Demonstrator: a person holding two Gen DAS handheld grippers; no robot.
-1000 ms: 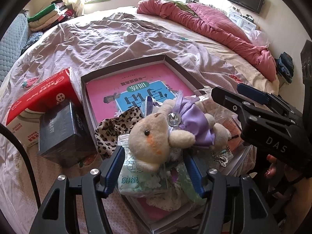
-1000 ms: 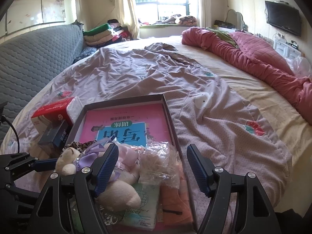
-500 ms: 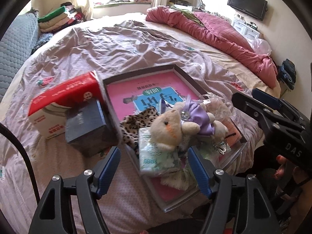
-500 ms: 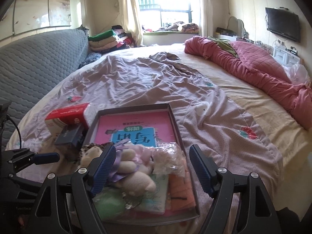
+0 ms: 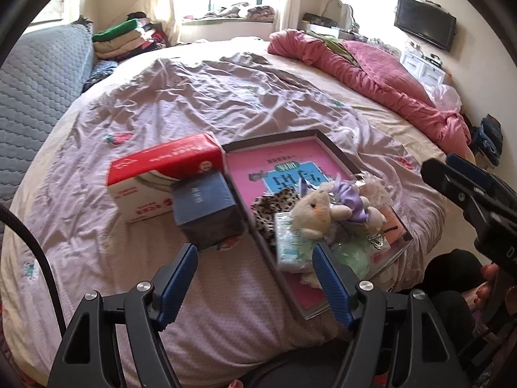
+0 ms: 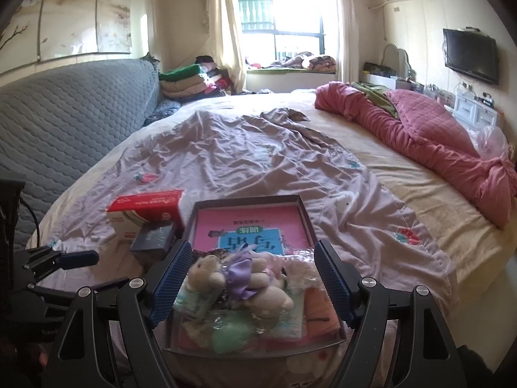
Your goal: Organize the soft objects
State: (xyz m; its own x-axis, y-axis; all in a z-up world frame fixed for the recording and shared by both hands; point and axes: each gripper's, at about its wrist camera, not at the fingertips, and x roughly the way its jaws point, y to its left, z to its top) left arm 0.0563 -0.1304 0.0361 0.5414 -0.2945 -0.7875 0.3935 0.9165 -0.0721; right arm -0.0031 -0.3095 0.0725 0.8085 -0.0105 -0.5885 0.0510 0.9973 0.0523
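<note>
Between blue pads of left gripper and right gripper: nothing held, both spread wide. Both now pulled back and up from tray; a second ago they sat close over it. Plush bear lies in tray's near end atop tissue pack, leopard cloth alongside. Red box left of tray. Placement looks finished.

A wide bed fills the room under a crumpled mauve sheet. A rolled pink quilt lies along its right side. A grey quilted headboard runs along the left. Daylight pours through the far window between cream curtains. A television hangs on the right wall.
</note>
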